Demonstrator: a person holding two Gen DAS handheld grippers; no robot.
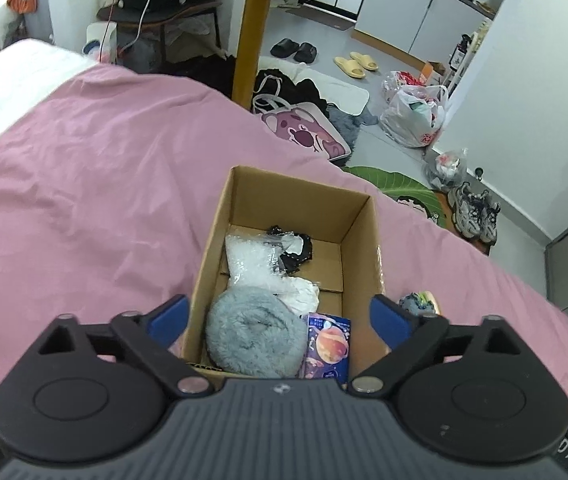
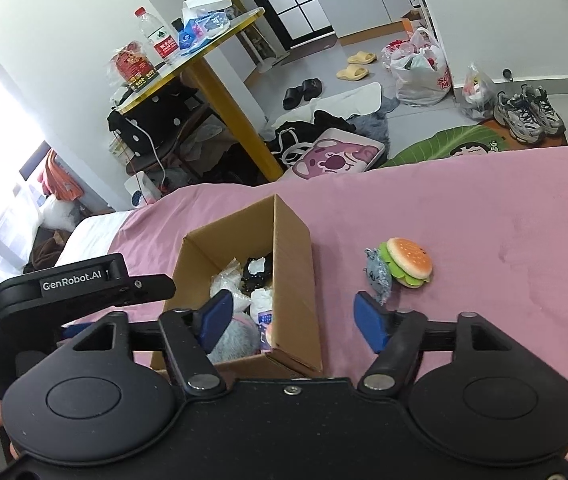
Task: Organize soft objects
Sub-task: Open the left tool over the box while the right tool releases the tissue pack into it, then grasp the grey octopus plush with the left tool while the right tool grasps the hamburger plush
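Blue pads line the fingers of both tools. The left hand-held gripper [image 1: 278, 318] hangs with its jaws spread wide and nothing between them, poised directly over the near end of an open cardboard box [image 1: 357, 216]; one blue finger sits outside the box's left wall and the other outside its right wall. The right hand-held gripper [image 2: 288, 318] is likewise spread apart and empty, with its left finger over the box's near end and its right finger above the bare bedcover, just short of a small grey knitted piece [image 2: 377, 276].

Inside the box, nearest the left tool, lies a fluffy grey item [image 1: 254, 330], with a small purple packet printed with a planet [image 1: 328, 346] touching its right side against the box wall. Beyond them are a white crumpled piece [image 1: 301, 294], a clear bubble-wrap bag [image 1: 250, 258] and a black lacy item [image 1: 297, 250] toward the far end.

The box rests on a pink bedcover [image 1: 96, 184]. To the right of the box, apart from it, a plush hamburger [image 2: 407, 262] lies on the cover, touching the grey knitted piece on its left.

Beyond the bed, a round yellow-edged surface [image 2: 220, 40] carries a water bottle [image 2: 158, 38] and a red jar. On the floor are slippers, a pink bear-print bag [image 2: 335, 156], plastic bags and grey sneakers [image 2: 529, 114].
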